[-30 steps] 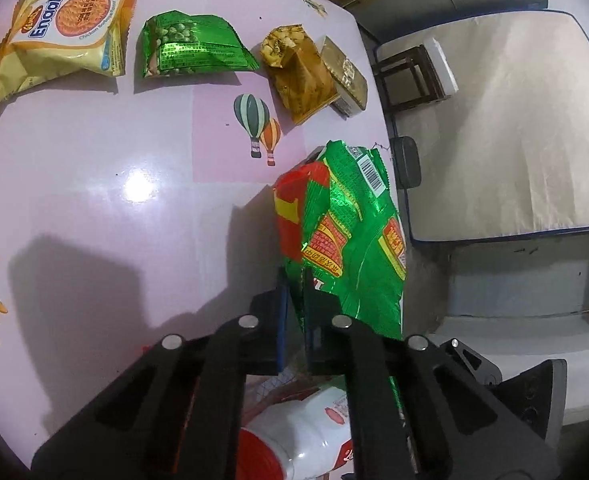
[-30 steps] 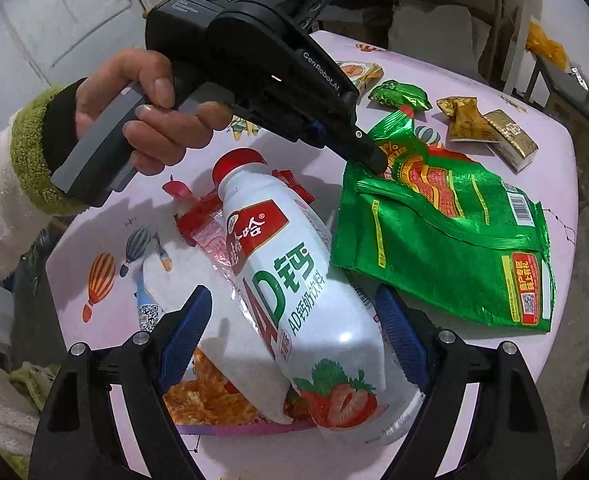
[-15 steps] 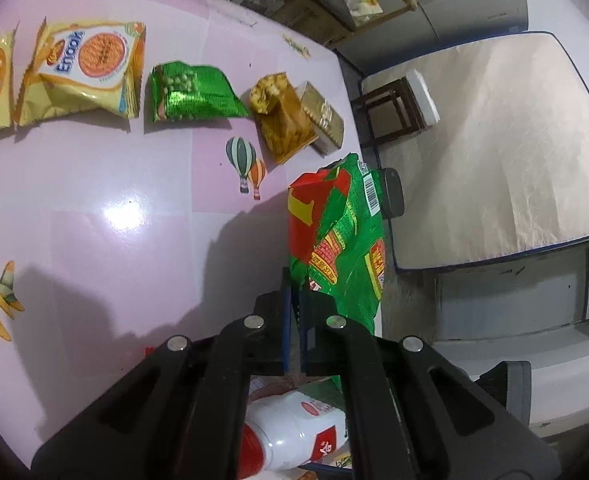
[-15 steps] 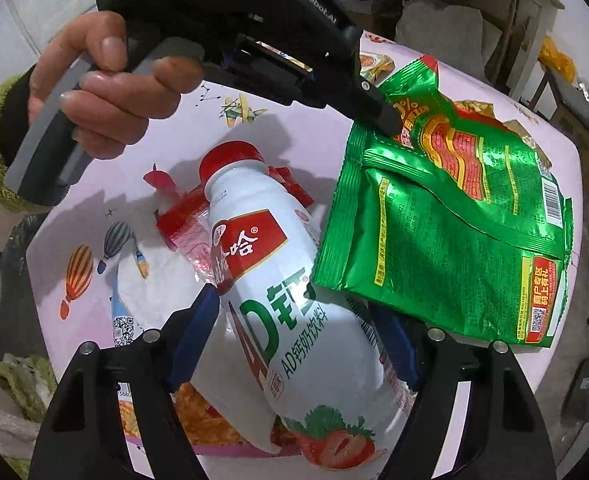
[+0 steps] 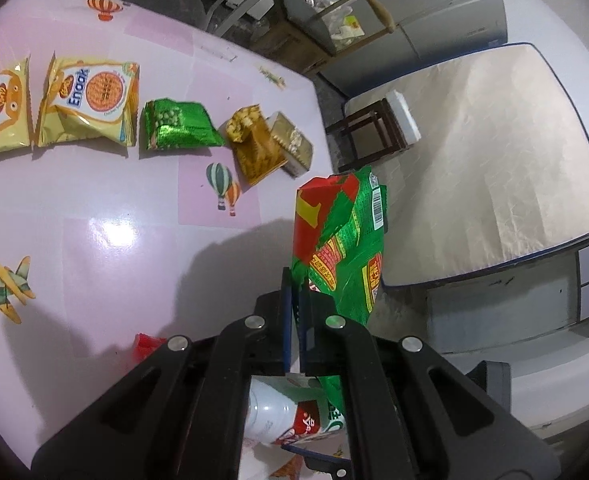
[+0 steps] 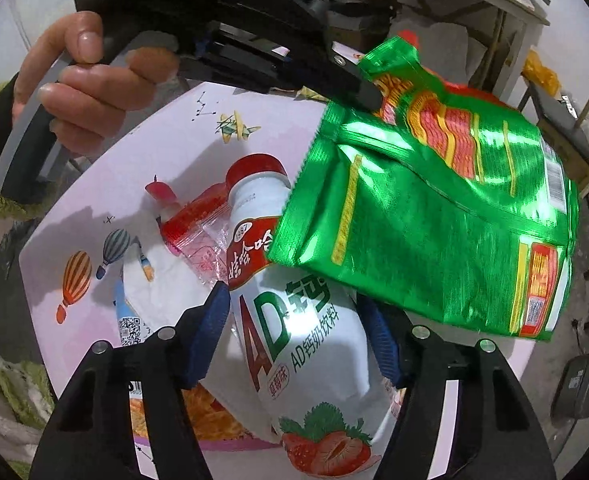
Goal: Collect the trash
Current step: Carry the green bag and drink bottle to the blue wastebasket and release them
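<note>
My left gripper is shut on the edge of a large green and red snack bag and holds it in the air above the pink table. The same bag hangs in the right wrist view from the left gripper. My right gripper has its blue pads on both sides of a white AD milk bottle with a red cap. The bottle lies tilted on wrappers; its top also shows in the left wrist view.
Two yellow Enaak bags, a small green bag, a golden bag and a gold packet lie along the table's far side. Red and white wrappers lie under the bottle. A dark stool stands off the table.
My left gripper has lifted the green bag up off the table. My right gripper has closed in around the white bottle.
</note>
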{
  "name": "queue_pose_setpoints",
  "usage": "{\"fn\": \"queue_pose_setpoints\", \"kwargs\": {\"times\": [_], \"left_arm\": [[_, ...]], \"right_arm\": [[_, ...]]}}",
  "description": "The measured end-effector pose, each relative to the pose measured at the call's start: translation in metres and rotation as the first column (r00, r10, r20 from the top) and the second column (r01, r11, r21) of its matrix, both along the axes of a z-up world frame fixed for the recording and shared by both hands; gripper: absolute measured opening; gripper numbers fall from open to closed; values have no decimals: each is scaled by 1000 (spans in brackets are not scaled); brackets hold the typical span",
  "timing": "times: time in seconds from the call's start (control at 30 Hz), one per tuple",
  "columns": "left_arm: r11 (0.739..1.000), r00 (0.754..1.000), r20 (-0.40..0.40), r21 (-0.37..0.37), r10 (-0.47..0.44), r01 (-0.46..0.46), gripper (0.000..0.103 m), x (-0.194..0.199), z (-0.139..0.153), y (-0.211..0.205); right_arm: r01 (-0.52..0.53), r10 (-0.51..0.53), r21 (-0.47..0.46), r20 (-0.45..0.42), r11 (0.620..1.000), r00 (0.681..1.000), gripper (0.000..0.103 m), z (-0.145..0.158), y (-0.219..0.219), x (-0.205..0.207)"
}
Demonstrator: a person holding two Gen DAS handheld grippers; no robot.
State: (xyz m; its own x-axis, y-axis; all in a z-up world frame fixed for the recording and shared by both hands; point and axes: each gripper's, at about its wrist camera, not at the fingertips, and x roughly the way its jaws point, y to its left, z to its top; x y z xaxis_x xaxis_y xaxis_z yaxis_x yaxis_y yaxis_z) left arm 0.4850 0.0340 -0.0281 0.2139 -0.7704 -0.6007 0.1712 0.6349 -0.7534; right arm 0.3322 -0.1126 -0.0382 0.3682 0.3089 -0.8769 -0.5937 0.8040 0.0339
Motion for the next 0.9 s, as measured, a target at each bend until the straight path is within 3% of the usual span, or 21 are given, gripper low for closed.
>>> {"fn": "queue_pose_setpoints", "kwargs": {"times": [0.27,0.57,0.77,0.9], "left_arm": [[998,998,56,-59,32,-28,0,-22,30,11],[996,988,145,-75,55,-44,0,-67,64,23],[998,972,233,-64,27,-12,0,-108,89,14],[998,962,274,-60,-11,29,0,-132,100,-10]], "right_arm": [[70,-73,66,34,995,997,62,18,-14,-24],[188,-199,169,50,968,979,61,34,-47,-73],[310,-331,268,34,912,943,60,35,-87,-121],[413,-444,343,14,844,896,59,34,-122,-160]]}}
